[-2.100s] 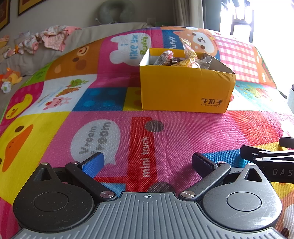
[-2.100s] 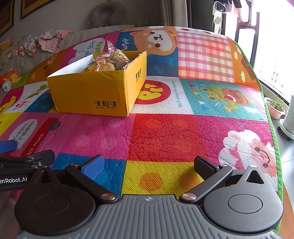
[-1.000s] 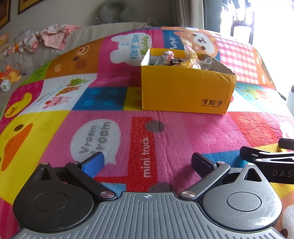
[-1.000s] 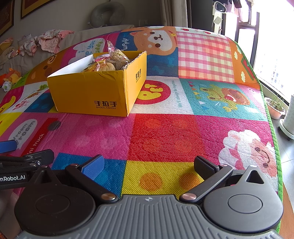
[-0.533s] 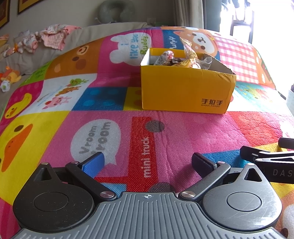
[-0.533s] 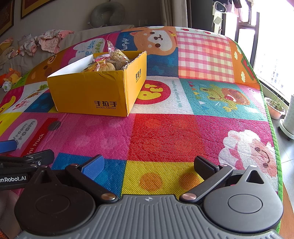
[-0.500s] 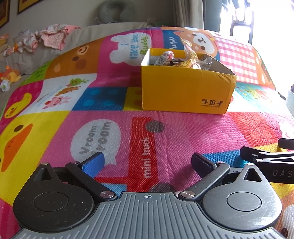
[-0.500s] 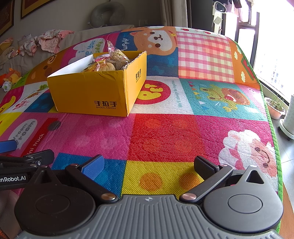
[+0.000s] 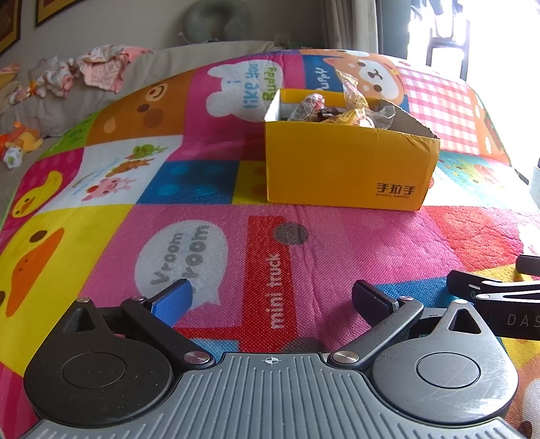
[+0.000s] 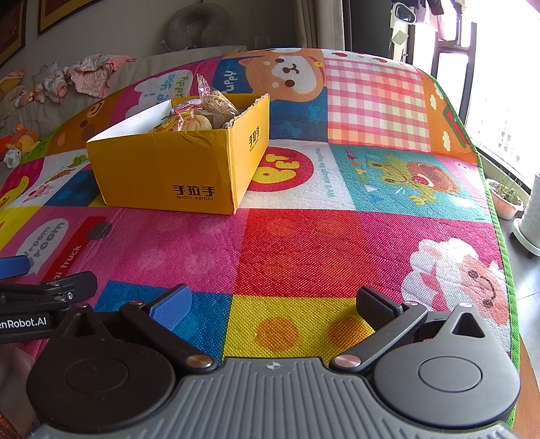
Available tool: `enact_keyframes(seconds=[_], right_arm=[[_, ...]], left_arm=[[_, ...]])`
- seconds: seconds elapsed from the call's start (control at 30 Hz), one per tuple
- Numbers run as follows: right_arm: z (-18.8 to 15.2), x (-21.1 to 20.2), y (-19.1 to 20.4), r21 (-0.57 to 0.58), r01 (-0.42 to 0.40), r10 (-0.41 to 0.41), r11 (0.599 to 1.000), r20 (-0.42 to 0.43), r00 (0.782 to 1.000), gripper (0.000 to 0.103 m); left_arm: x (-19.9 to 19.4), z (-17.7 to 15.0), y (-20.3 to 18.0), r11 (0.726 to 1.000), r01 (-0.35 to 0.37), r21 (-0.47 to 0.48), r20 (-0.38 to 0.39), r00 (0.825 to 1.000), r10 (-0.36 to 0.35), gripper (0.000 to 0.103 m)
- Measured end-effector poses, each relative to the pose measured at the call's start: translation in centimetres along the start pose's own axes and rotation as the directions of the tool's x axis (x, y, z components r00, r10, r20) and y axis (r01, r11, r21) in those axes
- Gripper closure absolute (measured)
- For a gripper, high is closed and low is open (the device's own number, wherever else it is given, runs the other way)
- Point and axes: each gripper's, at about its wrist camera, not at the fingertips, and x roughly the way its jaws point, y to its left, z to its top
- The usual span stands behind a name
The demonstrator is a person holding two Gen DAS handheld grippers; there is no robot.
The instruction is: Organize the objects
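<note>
Open yellow cardboard box (image 9: 347,169), upper centre, holds the wrapped snacks (image 10: 199,114) on the patchwork play mat (image 10: 303,250). Left gripper (image 9: 270,297) and right gripper (image 10: 273,304), lower frame, gape empty. Sorting appears complete; next, withdrawal or locating stray items.

You're facing a grey wall (image 10: 135,20) with framed pictures (image 10: 60,10) and a neck pillow (image 10: 197,25). On your right, a bright window (image 10: 506,84), curtain (image 10: 317,23), potted plant (image 10: 504,199). Colourful cartoon mat (image 10: 337,236) underneath.
</note>
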Motion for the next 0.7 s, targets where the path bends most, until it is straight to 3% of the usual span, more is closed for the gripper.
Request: enact_keyframes(seconds=[0.33, 0.5, 0.7], right_arm=[[0.0, 0.0, 0.0, 0.001, 0.001, -0.001, 1.000, 0.000, 1.000, 0.000], [-0.1, -0.1, 0.0, 0.002, 0.001, -0.001, 1.000, 0.000, 1.000, 0.000], [-0.1, -0.1, 0.0, 0.005, 0.002, -0.002, 1.000, 0.000, 1.000, 0.000]], left_arm=[[0.2, 0.1, 0.6, 0.999, 0.039, -0.010, 0.012, 0.999, -0.039, 0.000], [0.5, 0.8, -1.3, 0.996, -0.039, 0.086, -0.011, 0.999, 0.040, 0.000], [0.6, 0.9, -0.2, 1.000, -0.020, 0.013, -0.049, 0.999, 0.020, 0.000]])
